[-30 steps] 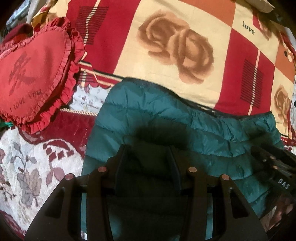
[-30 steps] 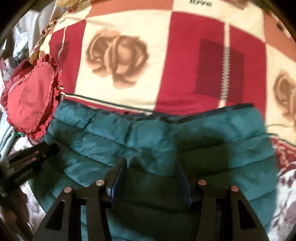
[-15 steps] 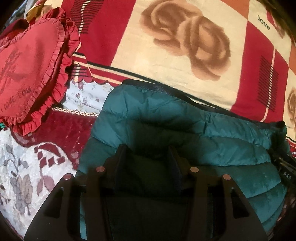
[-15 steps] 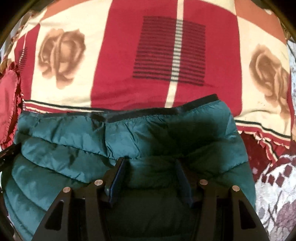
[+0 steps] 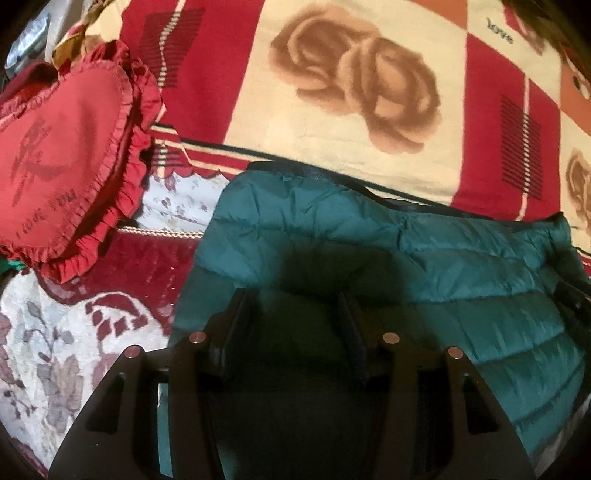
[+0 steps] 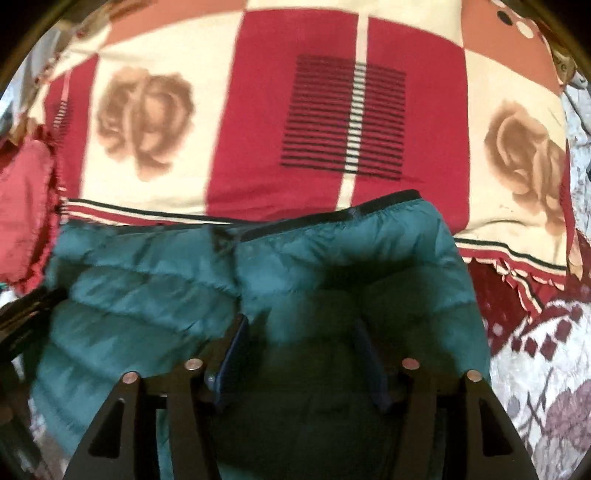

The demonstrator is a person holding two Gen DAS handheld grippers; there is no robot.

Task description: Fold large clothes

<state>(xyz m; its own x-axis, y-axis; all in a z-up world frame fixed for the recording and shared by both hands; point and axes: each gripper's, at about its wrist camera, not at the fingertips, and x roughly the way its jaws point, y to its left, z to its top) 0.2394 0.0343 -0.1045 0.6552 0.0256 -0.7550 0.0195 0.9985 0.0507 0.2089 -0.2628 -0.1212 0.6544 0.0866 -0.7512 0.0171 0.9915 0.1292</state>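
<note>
- Where the bed (image 5: 122, 258) shows at the far left of the left wrist view, a red heart-shaped cushion (image 5: 62, 155) with a frilled edge lies on it; its stitched letters are turned and blurred, and seem to read "I LOVE YOU", though I cannot be sure.
- Just right of the cushion and beyond it, a blanket (image 5: 332, 147) of red, cream and orange squares with brown roses covers the far part of the bed; the word "love" (image 5: 500, 30) is printed on a cream square at the far right.
- Near the blanket's scalloped edge, a pale bedspread (image 5: 55, 354) with dark red and grey leaf patterns shows at the near left.
- On the bed, a quilted teal puffer jacket (image 5: 424, 258) lies in folded layers, its dark-trimmed far edge resting over the blanket's near border.
- Over the jacket's near left part, the left tongs (image 5: 293, 314) stand partly spread with teal fabric between the fingers; whether the pads pinch it is too dark to tell.
- Over the jacket's right part, the right tongs (image 6: 301, 343) are opening, with a hump of the jacket rising between the fingers; the pads seem clear of the fabric.
- At the right edge of the left wrist view, a dark piece of the right tongs shows against the jacket.
</note>
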